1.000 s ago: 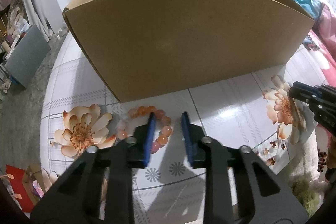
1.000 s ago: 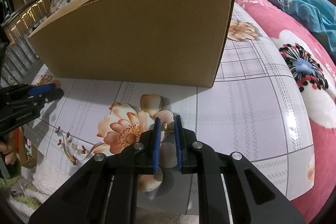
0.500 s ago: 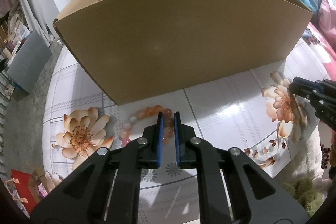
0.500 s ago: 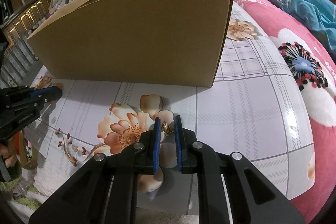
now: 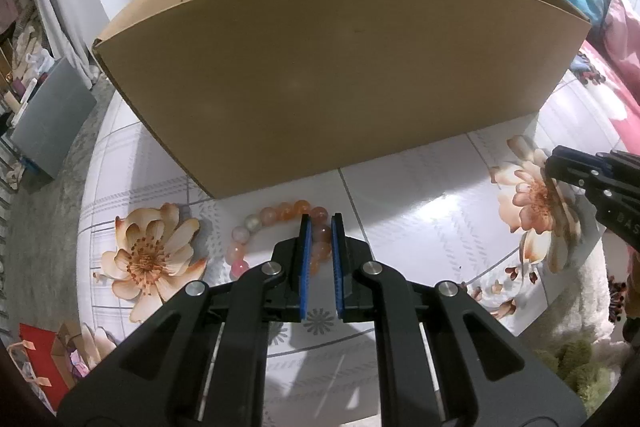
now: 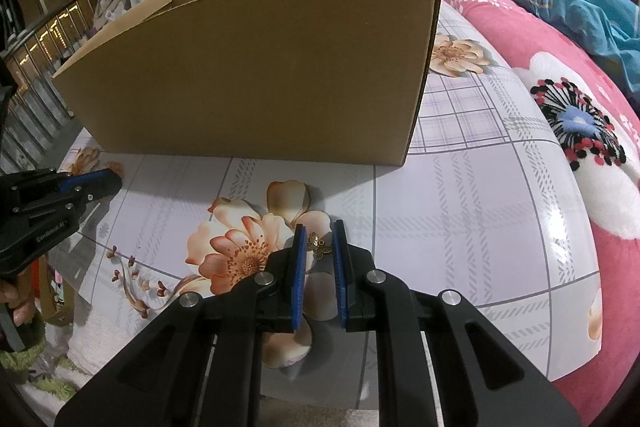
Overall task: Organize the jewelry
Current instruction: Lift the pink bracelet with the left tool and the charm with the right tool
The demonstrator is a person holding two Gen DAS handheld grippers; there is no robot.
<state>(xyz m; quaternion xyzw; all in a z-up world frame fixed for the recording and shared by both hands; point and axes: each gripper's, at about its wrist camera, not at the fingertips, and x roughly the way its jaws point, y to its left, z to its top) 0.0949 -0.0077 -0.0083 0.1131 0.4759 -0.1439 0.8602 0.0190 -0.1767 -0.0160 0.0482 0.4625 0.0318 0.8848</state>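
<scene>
While the floral, plaid-printed tablecloth (image 6: 472, 187) runs beside a pink bedspread (image 6: 560, 39), 1 cardboard box (image 5: 340, 75) stands on it, contents hidden. The left gripper (image 5: 319, 223) pinches a peach bead bracelet (image 5: 276, 215) lying before the box; the right gripper (image 6: 319, 231) clamps a small bronze butterfly charm (image 6: 319, 246)

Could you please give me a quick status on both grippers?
Left hand-held gripper shut on bead bracelet. Right hand-held gripper shut on butterfly charm. Cardboard box ahead.
</scene>
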